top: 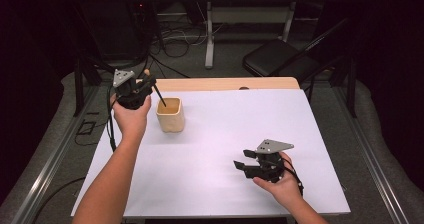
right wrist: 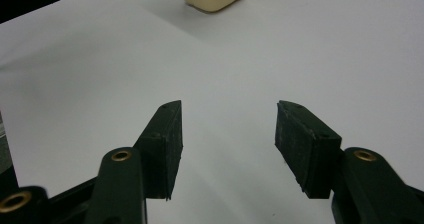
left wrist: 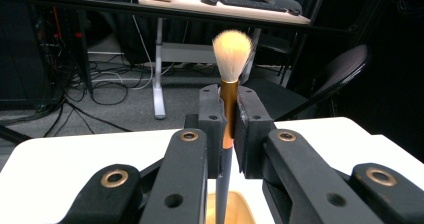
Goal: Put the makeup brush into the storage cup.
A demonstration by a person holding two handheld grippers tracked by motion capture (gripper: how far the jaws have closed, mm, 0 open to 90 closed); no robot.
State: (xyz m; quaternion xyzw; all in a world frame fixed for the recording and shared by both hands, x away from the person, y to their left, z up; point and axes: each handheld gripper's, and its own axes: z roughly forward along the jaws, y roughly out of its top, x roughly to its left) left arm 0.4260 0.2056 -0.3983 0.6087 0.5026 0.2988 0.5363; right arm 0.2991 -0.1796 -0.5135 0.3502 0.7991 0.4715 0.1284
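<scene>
My left tool (left wrist: 229,134) is clenched on a brush (left wrist: 230,89), its pads squeezing the gold ferrule so that the pale bristles stand up above the jaws and the dark handle hangs down below them. I hold it that way, bristles up, because the handle end is what should go into the cream cup (top: 170,114): in the high view the thin dark handle slants down toward the cup's open mouth, its tip just over or just inside the rim (I cannot tell which), and in the left gripper view the cup's opening (left wrist: 231,209) sits right under the handle. Gripping at the ferrule rather than the hair keeps the bristles from being crushed and gives me a stiff point to steer by. The cup stands upright on the white table (top: 240,134), near its far left part, just beside my left hand (top: 131,116). My right tool (top: 250,165) rests low over the near right part of the table, well apart from the cup, its jaws spread wide with nothing between them, only bare table showing there; I judge it is simply waiting out of the way. I can read no brand, label or writing on the brush, the cup or either tool.
</scene>
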